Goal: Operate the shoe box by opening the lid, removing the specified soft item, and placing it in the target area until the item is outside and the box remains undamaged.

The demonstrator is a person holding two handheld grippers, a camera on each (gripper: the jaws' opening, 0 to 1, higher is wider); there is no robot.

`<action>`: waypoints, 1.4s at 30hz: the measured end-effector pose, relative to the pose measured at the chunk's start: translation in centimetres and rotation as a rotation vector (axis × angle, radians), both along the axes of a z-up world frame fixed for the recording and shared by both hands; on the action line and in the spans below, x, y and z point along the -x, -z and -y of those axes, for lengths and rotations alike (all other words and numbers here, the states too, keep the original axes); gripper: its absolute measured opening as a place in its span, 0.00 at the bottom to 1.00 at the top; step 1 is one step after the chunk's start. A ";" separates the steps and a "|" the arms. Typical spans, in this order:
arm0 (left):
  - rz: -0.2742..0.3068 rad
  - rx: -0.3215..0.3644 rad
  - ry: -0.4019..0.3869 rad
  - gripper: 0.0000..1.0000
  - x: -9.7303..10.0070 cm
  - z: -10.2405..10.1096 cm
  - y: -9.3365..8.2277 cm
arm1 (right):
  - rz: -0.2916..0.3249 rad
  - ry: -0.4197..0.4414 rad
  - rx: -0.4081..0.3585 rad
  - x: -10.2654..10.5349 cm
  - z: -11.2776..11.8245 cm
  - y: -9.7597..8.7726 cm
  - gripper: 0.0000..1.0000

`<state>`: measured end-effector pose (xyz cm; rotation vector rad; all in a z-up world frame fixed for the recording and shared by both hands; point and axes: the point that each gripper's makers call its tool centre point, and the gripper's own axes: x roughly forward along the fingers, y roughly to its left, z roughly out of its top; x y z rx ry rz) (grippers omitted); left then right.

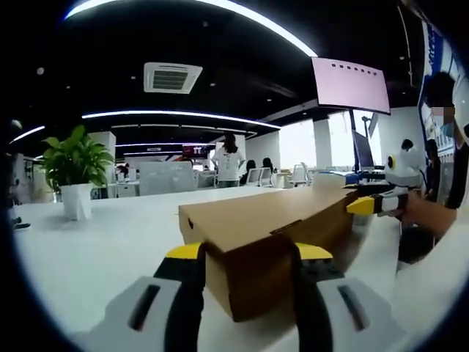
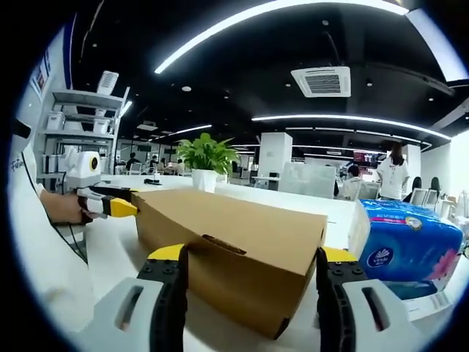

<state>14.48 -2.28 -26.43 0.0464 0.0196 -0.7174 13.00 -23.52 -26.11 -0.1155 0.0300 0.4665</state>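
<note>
both tongs straddle opposite ends of the shoe box (image 1: 264, 242) on the white table (image 1: 110, 249): my left gripper (image 1: 249, 257) and right gripper (image 2: 249, 264) stand apart around its corners, contact unclear. its long axis runs between them, lid shut. my right gripper view adds a blue tissue pack (image 2: 403, 246) beside it.

The shoe box (image 1: 267, 235) lies lengthwise on the bench (image 1: 110, 249), lid down. The left tongs (image 1: 249, 253) straddle one short end, a jaw on either side of it. The right tongs (image 2: 249, 257) straddle the opposite end. In the right gripper view a tissue pack (image 2: 407, 253) sits just beside the box on its right, and a potted plant (image 2: 205, 165) stands behind the box, farther along the bench.
</note>
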 end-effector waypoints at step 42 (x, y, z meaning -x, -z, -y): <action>0.064 0.030 0.030 0.49 -0.2 -0.7 -3.8 | 0.144 -0.056 0.002 1.0 0.4 -4.8 0.63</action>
